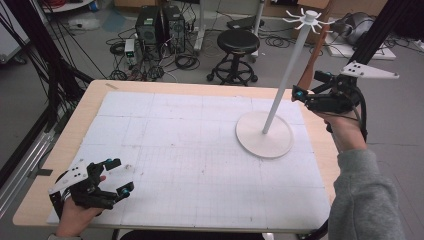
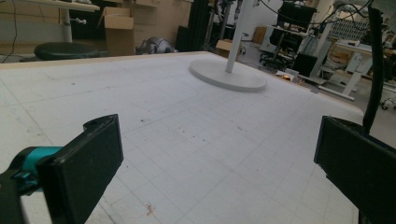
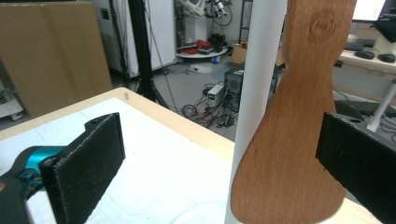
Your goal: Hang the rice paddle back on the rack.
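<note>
A white stand has a round base (image 1: 264, 135) on the right of the table, and its pole (image 1: 285, 82) rises to a ring of hooks (image 1: 310, 17). A wooden spatula (image 1: 311, 65) hangs blade down beside the pole, with its handle reaching up among the hooks. My right gripper (image 1: 312, 85) is open around the blade. In the right gripper view the spatula (image 3: 299, 140) sits between the two jaws, close to the right one, with the pole (image 3: 259, 70) just behind it. My left gripper (image 1: 122, 176) rests open and empty at the table's near left corner.
A white gridded mat (image 1: 200, 150) covers the wooden table (image 1: 90, 100). Beyond the far edge stand a black stool (image 1: 237, 42) and computer boxes with cables (image 1: 160, 25). Black frame posts (image 1: 50, 65) rise at the left.
</note>
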`<action>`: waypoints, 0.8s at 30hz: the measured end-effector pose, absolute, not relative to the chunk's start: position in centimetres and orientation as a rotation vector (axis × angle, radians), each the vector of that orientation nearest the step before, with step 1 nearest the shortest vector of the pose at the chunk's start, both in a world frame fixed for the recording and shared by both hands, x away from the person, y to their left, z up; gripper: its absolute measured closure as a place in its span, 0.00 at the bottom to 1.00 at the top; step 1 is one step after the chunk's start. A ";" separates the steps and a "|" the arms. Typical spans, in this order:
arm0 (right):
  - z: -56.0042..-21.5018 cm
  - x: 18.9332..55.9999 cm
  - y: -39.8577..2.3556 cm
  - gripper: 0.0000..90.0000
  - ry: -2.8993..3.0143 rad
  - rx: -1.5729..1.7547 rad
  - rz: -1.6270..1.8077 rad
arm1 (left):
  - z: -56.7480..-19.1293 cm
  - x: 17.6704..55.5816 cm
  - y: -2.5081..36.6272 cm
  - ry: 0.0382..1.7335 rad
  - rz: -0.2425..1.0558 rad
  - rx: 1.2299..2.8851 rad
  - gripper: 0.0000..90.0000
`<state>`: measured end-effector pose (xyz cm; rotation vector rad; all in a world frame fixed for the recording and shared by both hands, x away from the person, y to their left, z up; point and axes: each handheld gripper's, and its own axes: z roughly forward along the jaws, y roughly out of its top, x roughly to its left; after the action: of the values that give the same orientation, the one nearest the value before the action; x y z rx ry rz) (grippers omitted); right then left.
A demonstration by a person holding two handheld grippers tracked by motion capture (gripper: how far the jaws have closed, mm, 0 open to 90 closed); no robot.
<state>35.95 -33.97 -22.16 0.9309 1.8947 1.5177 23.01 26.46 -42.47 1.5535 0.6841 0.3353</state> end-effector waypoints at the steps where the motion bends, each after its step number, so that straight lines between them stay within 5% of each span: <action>1: -22.4 35.8 -34.0 0.00 1.887 0.942 1.521 | -42.5 23.0 26.5 0.683 0.336 1.555 0.02; 24: -28.5 31.1 -34.0 0.00 1.835 0.928 1.586 | -42.5 22.9 26.2 0.679 0.334 1.565 0.02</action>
<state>31.11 -34.02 -28.49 0.9279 1.8352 1.5858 22.93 26.22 -42.50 1.5654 0.6785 0.3340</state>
